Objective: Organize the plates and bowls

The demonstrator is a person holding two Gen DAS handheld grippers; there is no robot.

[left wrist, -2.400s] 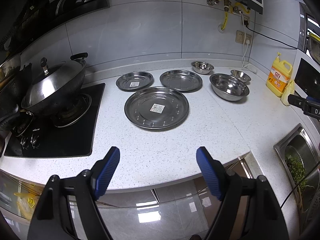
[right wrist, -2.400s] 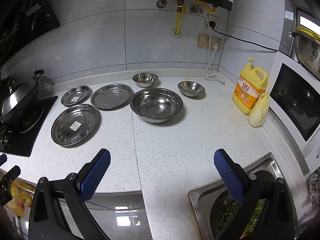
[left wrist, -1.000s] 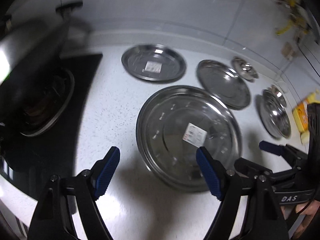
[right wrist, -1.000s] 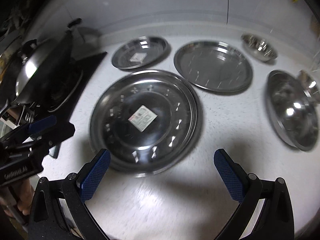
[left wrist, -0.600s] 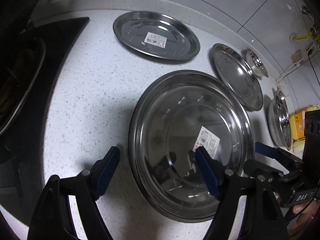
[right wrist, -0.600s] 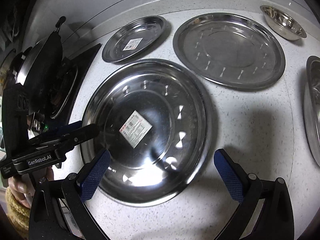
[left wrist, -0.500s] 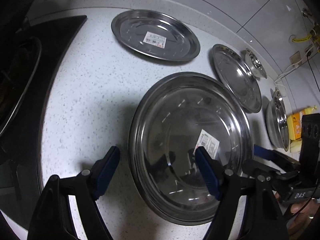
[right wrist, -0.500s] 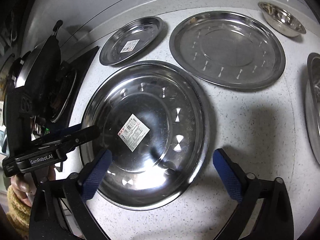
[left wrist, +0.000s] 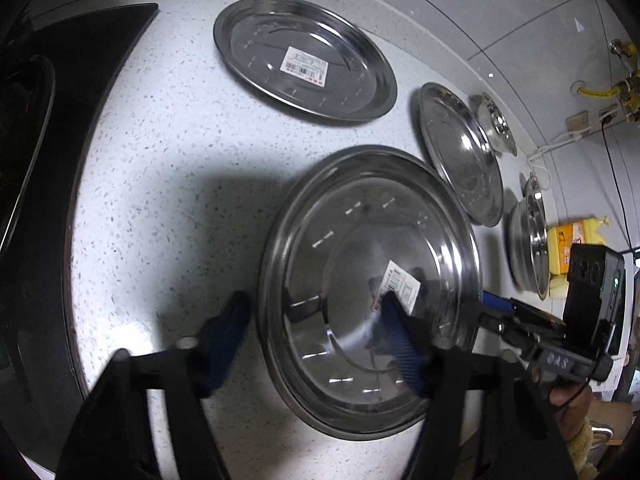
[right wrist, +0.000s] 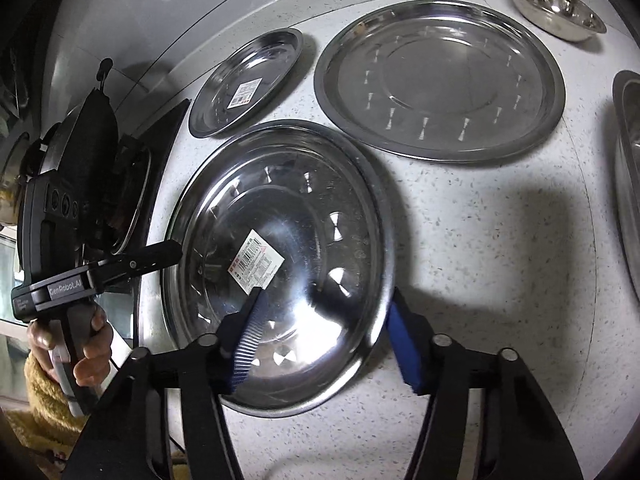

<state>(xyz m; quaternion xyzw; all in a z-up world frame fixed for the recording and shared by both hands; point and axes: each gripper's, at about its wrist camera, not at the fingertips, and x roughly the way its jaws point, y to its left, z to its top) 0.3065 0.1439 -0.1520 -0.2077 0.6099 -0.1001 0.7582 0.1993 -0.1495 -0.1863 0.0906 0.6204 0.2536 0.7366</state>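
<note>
A large steel plate with a barcode sticker [left wrist: 360, 264] [right wrist: 288, 240] lies on the white speckled counter. My left gripper [left wrist: 316, 344] straddles its left rim, one blue pad outside and one over the plate, jaws partly open. My right gripper [right wrist: 324, 344] straddles its right rim in the same way, jaws partly open. A smaller stickered plate [left wrist: 304, 60] [right wrist: 244, 84] and a second large plate [left wrist: 460, 152] [right wrist: 440, 80] lie behind. A small bowl [right wrist: 556, 8] sits at the back.
A black hob [left wrist: 60, 128] with a wok [right wrist: 96, 140] is on the left. A big steel bowl [left wrist: 528, 240] [right wrist: 628, 184] and a yellow detergent bottle [left wrist: 568, 248] stand to the right. The wall runs behind the plates.
Both grippers have moved down and forward to the big plate's opposite rims and their jaws have narrowed around the rim.
</note>
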